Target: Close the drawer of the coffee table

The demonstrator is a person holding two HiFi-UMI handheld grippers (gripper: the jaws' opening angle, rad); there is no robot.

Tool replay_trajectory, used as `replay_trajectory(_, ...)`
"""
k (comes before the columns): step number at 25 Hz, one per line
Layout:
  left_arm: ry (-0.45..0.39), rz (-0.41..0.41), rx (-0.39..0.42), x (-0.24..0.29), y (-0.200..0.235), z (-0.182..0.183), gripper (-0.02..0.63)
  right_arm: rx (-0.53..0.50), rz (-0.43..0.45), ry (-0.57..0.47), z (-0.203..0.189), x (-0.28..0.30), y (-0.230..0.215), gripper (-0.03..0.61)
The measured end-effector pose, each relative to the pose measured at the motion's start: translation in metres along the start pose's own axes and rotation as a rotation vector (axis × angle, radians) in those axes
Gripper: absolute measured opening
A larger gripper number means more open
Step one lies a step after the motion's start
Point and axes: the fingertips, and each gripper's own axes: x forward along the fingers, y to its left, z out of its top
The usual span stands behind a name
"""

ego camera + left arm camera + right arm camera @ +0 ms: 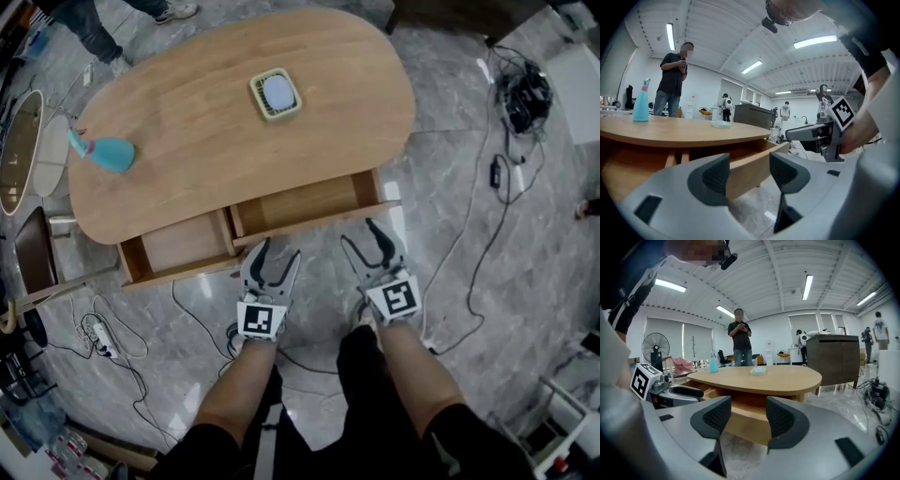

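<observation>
The wooden coffee table [206,122] has two drawers pulled out along its near side. The right drawer [314,222] stands open with a bare wooden bottom, and so does the left drawer [178,253]. My left gripper [272,256] is open, its tips just short of the right drawer's front panel near its left end. My right gripper [367,238] is open too, close to that panel's right end. The drawer front [750,166] shows between the left jaws in the left gripper view. It also fills the gap of the right jaws as the drawer front [745,425] in the right gripper view.
On the table stand a teal spray bottle [105,152] and a small square pale-green dish [276,94]. Cables and a power strip [97,336] lie on the marble floor at left. More cables [520,98] lie at right. A person [739,336] stands beyond the table.
</observation>
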Motion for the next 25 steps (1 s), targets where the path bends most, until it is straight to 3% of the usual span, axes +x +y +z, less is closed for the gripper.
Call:
replay_trajectory(4, 0.059, -0.020, -0.007, 0.003, -0.006, -0.033, 0.250, 0.005, 0.025, 0.023, -0.025, 0.005, -0.001, 0.209)
replay_trajectory(8, 0.066, -0.018, -0.019, 0.013, -0.001, -0.046, 0.250, 0.014, 0.033, 0.027, -0.039, 0.012, -0.005, 0.209)
replay_trajectory(18, 0.052, -0.037, 0.004, 0.020, 0.001, -0.053, 0.249, 0.034, 0.025, 0.099, -0.080, 0.028, -0.010, 0.210)
replay_trajectory(25, 0.047, -0.031, -0.056, 0.030, 0.009, -0.050, 0.241, 0.060, 0.005, 0.076, -0.077, 0.040, -0.019, 0.210)
